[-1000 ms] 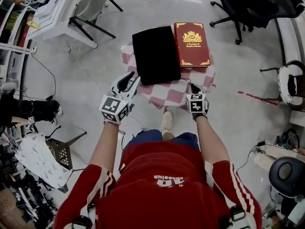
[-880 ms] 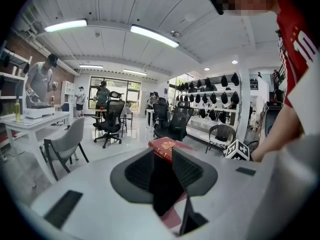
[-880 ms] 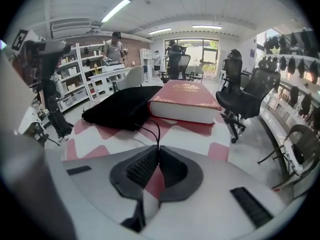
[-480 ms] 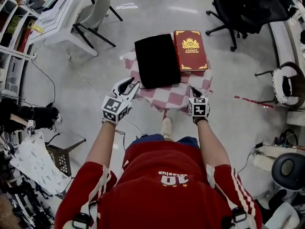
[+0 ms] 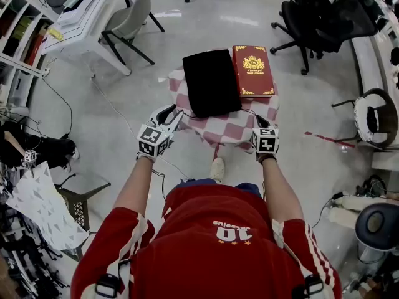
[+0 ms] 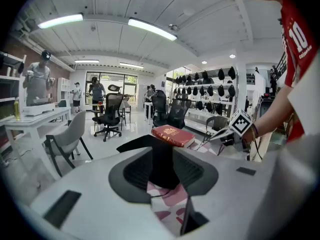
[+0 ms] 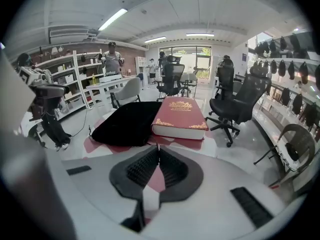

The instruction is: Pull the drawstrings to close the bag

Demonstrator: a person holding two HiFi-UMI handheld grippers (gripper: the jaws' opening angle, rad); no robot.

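Note:
A black drawstring bag (image 5: 212,83) lies flat on a small table under a red-and-white checked cloth (image 5: 232,129). My left gripper (image 5: 173,112) is at the bag's near left corner. Its jaws have just been opening and stand open (image 6: 162,156). The bag's end (image 6: 145,143) shows beyond the gap, and a thin black cord (image 6: 159,194) runs loose between the pads. My right gripper (image 5: 257,119) hovers at the table's near right edge, shut (image 7: 159,151) on what looks like the other cord, which leads back to the bag (image 7: 127,121).
A red hardcover book (image 5: 253,71) lies against the bag's right side. Black office chairs (image 5: 315,20) stand at the far right, and a grey chair (image 5: 128,23) and white desk at the far left. Cables cross the floor on the left. People stand far off.
My left gripper has come closer to the bag's near left corner and its jaws have spread wider. My right gripper has risen a little at the table's right edge.

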